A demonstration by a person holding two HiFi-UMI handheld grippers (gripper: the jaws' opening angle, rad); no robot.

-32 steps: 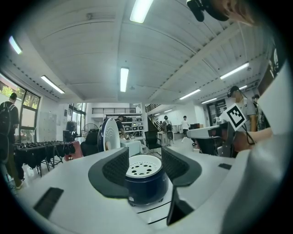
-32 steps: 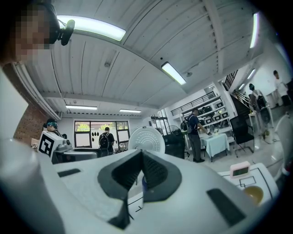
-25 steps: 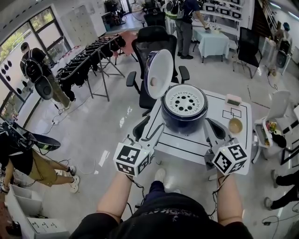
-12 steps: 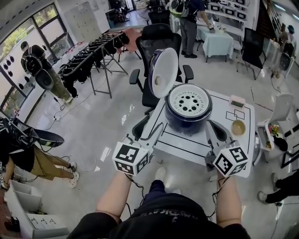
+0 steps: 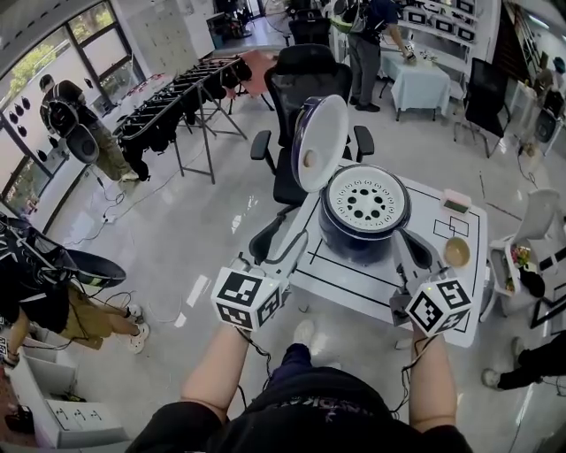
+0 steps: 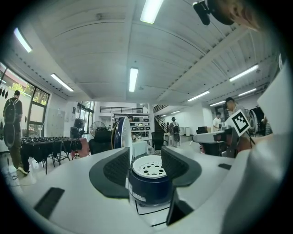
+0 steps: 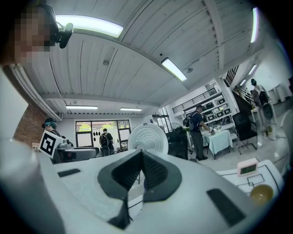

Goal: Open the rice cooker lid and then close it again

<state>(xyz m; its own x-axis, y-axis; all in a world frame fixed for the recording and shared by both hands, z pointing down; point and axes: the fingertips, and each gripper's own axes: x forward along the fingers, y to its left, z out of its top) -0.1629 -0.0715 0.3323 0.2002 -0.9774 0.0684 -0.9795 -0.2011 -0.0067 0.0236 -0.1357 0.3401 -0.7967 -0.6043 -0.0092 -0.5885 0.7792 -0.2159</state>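
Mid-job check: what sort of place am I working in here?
Not a kitchen: it looks like an open lab or data-collection hall. The dark blue rice cooker stands on a white table marked with black outlines, near a black office chair and long black racks of hung gear.

Wide-open lab hall, this: racks of black gear, office chair, stocked shelves behind, strip lights overhead.

We view the table steeply from above, at head height. Both gripper views look level across it from close by its near edge. All three share the raised rice cooker lid.
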